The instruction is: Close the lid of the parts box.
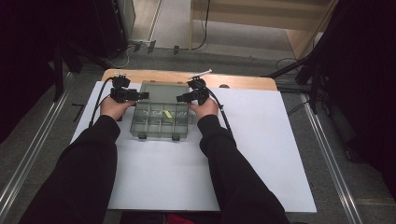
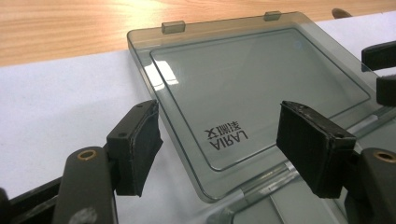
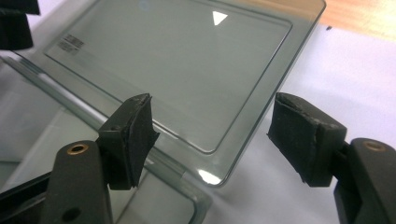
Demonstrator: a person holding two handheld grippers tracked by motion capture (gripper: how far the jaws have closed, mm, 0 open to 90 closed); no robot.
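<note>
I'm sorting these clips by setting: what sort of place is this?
Probably a lab or recording workspace, not a home. A white board lies over a wooden table as a work surface, metal rails run along the grey floor, and cables trail among dark stands.

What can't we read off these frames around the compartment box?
- Yellow item in the box: too small in the high view to identify.
- Lid label: small print blurred in the right gripper view.
- Box compartments: cut off by the bottom edge of both gripper views.
</note>
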